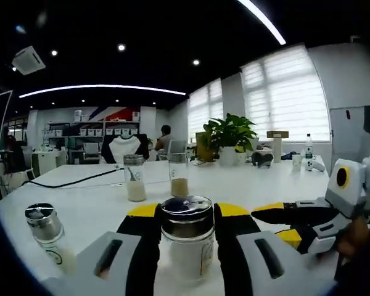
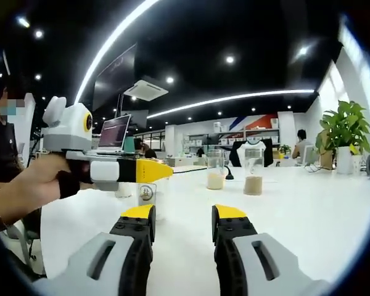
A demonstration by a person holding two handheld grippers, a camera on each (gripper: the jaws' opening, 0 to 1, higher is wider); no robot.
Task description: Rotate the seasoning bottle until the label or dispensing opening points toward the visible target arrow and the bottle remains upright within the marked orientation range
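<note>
Seasoning bottle [image 1: 186, 237] stands upright on the white tabletop [image 1: 246, 185] between the jaws of your left tongs [image 1: 186, 229], which bracket its body closely; you look to be pinching it, though whether the pads truly press the plastic is hard to judge. Your right tongs [image 2: 182, 223] are spread with nothing between them, hovering over bare tabletop beside the left pair. No target arrow is visible in either view, so you risk overshooting or stopping short for lack of a reference. A loose grip would let the bottle slip instead of turning; a hard or high one could tip it. Watch the second shaker [image 1: 47, 233] near your left side and the two glasses [image 1: 179, 174] beyond: a wide swing could knock them.
</note>
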